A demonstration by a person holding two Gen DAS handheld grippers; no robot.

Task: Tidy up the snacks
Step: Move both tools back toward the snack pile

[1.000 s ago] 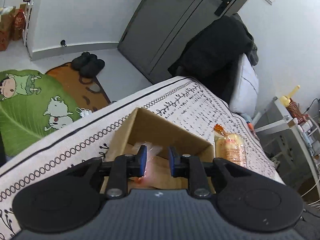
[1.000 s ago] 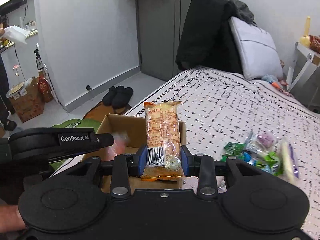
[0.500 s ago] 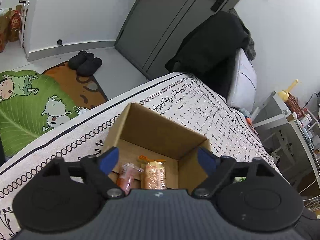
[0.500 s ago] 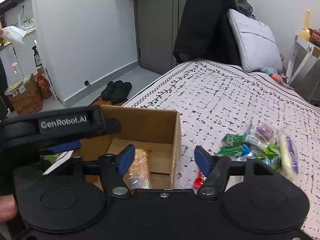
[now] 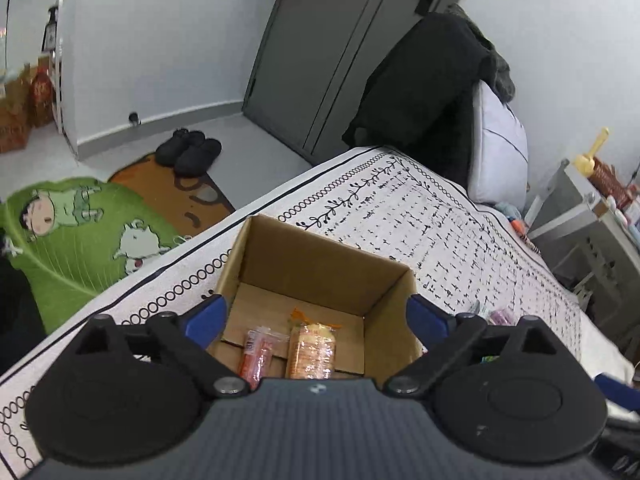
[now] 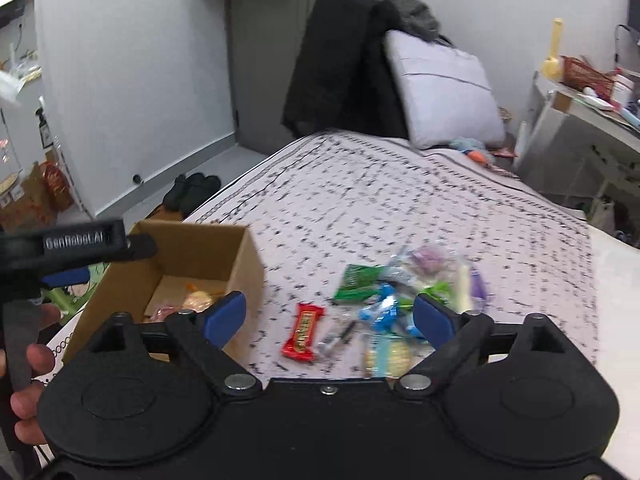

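Snacks [image 6: 400,300] lie in a loose heap on the patterned bedspread [image 6: 400,200], toward its near edge and just right of the cardboard box [image 6: 244,256], which stands by the bed's left edge; two packets already rest on the box floor, an orange-wrapped pack [image 5: 312,346] and a slimmer reddish one [image 5: 256,354] beside it. Your right gripper [image 6: 330,316] hovers above the heap with its jaws spread wide and nothing between them; your left gripper [image 5: 316,314] hangs over the box, equally wide and empty. The red bar [image 6: 303,332] lies apart from the pile, so it looks the safest next pick. Beware the crinkly wrappers overlapping in the heap: closing there could catch two at once or let one slip. The soft bedspread may also bunch under the fingertips, and the light box could shift if your left gripper bumps its wall.
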